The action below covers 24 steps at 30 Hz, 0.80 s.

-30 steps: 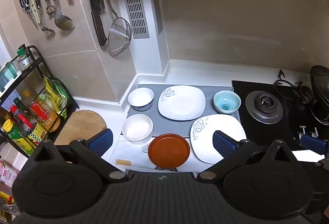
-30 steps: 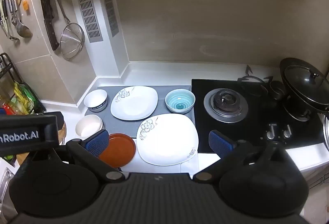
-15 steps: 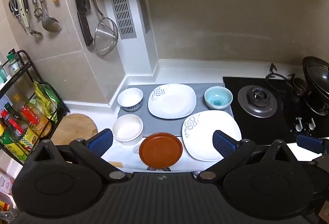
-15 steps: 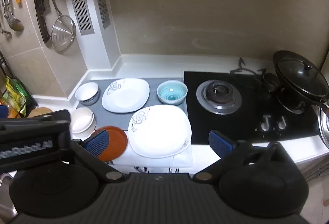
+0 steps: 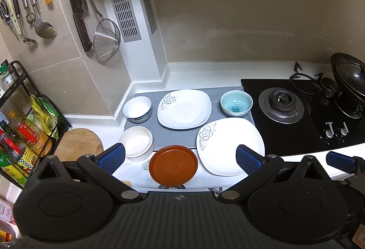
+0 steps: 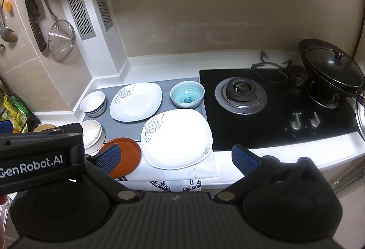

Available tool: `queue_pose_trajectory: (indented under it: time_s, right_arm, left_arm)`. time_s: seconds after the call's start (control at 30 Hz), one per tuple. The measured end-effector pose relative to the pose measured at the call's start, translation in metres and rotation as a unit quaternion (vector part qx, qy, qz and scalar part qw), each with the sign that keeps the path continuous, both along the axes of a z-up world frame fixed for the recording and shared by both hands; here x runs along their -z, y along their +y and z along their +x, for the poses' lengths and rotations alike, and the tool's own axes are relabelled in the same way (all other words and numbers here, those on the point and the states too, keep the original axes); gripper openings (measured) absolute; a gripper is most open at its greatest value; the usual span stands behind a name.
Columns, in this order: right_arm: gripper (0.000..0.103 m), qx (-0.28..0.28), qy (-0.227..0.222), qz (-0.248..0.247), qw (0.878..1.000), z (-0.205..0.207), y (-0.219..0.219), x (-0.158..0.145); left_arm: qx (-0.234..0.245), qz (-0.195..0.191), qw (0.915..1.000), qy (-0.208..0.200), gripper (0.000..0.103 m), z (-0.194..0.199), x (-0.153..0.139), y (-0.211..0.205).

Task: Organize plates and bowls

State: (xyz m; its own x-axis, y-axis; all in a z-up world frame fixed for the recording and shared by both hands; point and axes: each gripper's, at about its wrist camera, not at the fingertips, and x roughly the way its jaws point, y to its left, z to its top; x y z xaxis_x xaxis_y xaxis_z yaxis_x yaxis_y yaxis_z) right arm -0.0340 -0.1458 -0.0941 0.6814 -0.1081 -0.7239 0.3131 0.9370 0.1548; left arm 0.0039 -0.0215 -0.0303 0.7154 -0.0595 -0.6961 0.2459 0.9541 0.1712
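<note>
Kitchen counter point(image 5: 205, 71) under us, stove point(image 6: 273, 98) off to the right. We've got our left gripper point(image 5: 180, 158) and right gripper point(image 6: 175, 156) both spread wide, holding nothing, hovering above the counter's near edge. Just past them sit the brown plate point(image 5: 173, 165) and big white plate point(image 6: 176, 138); further back, another white plate point(image 5: 184, 108), teal bowl point(image 5: 236, 104) and two white bowls point(image 5: 136, 108) on a gray mat point(image 5: 168, 134).
</note>
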Motion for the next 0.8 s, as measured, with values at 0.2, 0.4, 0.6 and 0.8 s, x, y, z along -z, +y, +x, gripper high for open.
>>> queue_pose_trajectory:
  time_s: [0.2, 0.4, 0.6, 0.8]
  right_arm:
    - [0.103, -0.001, 0.002, 0.001, 1.0, 0.004, -0.001, 0.003]
    - [0.103, -0.006, 0.002, 0.021, 1.0, 0.007, -0.003, 0.007]
    - [0.103, -0.011, 0.003, 0.022, 1.0, 0.008, 0.001, 0.01]
    - [0.103, -0.017, 0.009, 0.022, 1.0, 0.012, 0.003, 0.01]
  left_arm:
    - [0.0, 0.003, 1.0, 0.001, 0.103, 0.001, 0.006, -0.001]
    - [-0.002, 0.005, 1.0, 0.003, 0.103, 0.001, 0.01, -0.003]
    - [-0.008, 0.006, 0.9999, 0.004, 0.103, 0.003, 0.012, 0.0]
    - [-0.012, 0.01, 0.9998, 0.011, 0.103, 0.007, 0.013, -0.002]
